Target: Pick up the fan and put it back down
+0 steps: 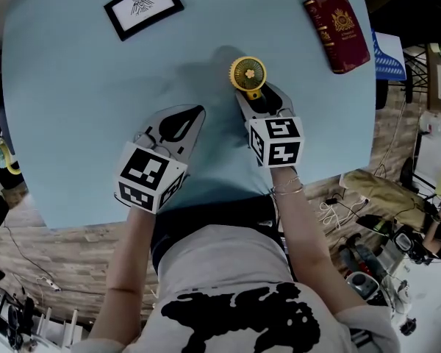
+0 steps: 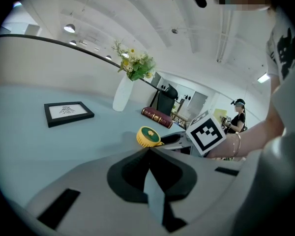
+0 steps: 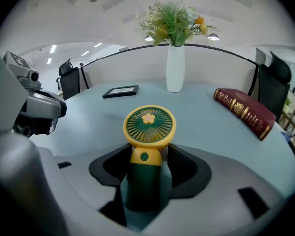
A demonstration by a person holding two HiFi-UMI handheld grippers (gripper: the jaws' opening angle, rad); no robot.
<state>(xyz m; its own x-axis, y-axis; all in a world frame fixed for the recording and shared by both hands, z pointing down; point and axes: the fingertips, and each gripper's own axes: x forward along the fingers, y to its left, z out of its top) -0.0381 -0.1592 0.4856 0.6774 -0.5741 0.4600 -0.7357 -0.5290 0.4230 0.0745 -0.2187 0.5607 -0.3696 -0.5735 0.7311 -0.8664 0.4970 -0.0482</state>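
A small hand fan with a yellow round head (image 1: pixel 248 73) and a dark green handle rests on the pale blue table (image 1: pixel 73 109). In the right gripper view its grille (image 3: pixel 149 126) faces the camera. My right gripper (image 1: pixel 259 98) (image 3: pixel 150 154) has its jaws on either side of the handle, and thin slivers of table show on both sides of it, so it is open. My left gripper (image 1: pixel 198 111) (image 2: pixel 148 150) hovers to the fan's left with its tips together, shut and with nothing in it. The fan (image 2: pixel 147 136) lies just beyond it.
A black picture frame (image 1: pixel 143 6) lies at the table's far left and a dark red book (image 1: pixel 337 31) at its far right. A white vase of flowers (image 3: pixel 175 68) stands at the back. The table's near edge is close to the person's body. Cables and gear lie on the floor at the right.
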